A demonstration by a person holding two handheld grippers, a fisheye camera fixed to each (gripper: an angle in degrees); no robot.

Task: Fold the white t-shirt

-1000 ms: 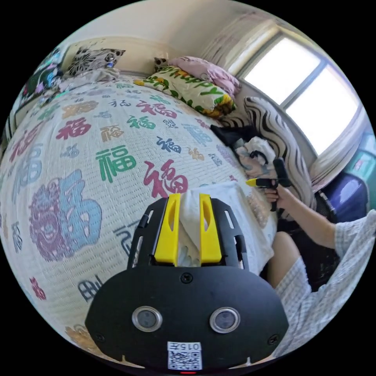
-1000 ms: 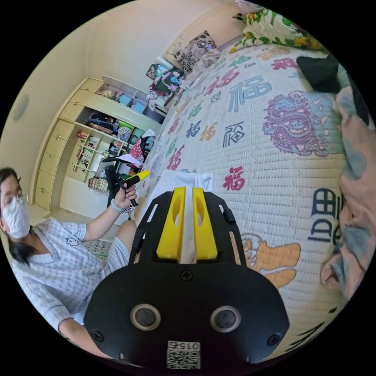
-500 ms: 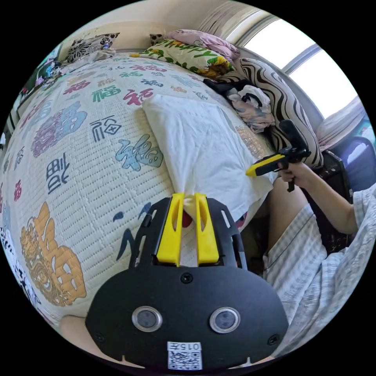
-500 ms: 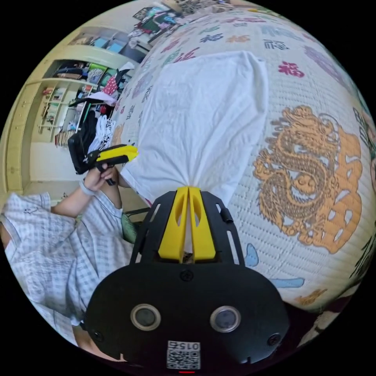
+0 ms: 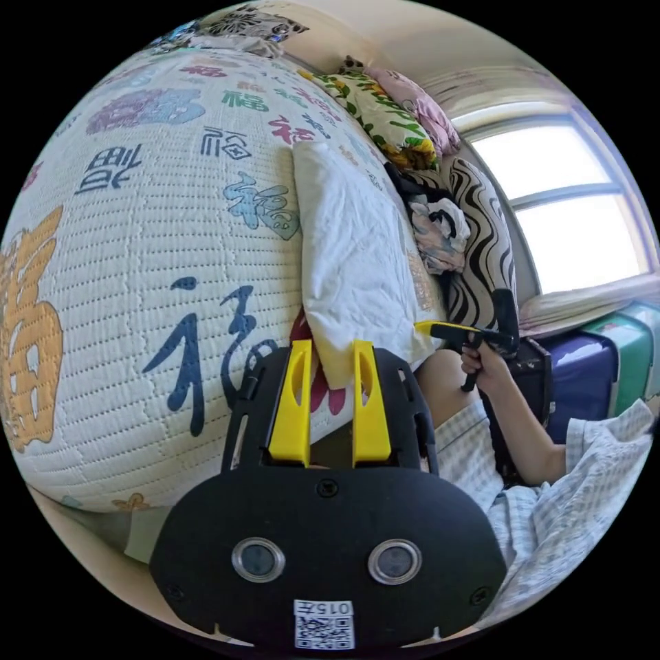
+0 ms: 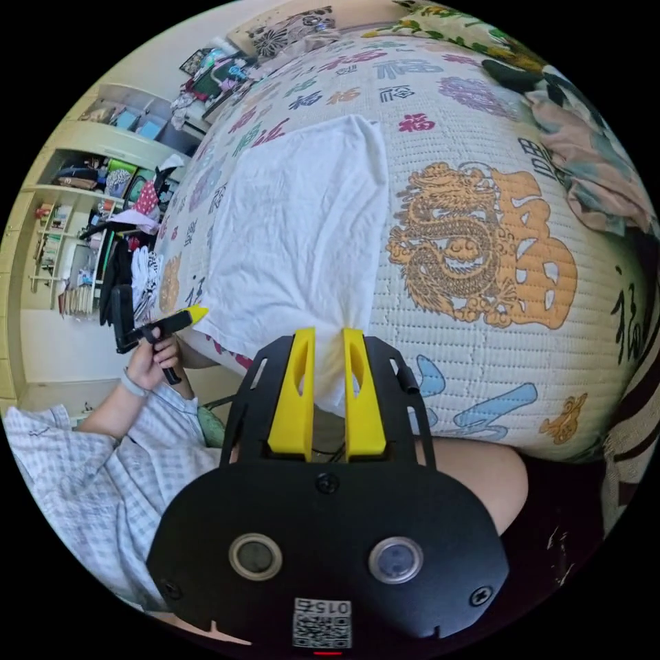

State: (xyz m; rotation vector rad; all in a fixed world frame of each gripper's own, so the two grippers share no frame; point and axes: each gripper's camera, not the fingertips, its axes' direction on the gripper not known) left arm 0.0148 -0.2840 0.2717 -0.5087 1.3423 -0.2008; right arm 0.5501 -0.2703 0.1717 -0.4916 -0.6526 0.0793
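One white t-shirt (image 6: 295,234), folded flat on the patterned bedspread (image 6: 481,254) with its near edge at the bed's edge; two grippers. Left gripper (image 5: 328,357) jaws parted, shirt corner between them, grip unclear. Right gripper (image 6: 328,347) the same: parted around the other corner, not clamped.

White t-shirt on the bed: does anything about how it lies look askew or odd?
Slightly. The white t-shirt lies folded and mostly flat on the bedspread, but its near edge hangs over the bed's side, and the corner between the right gripper's open jaws is bunched. No damage shows.
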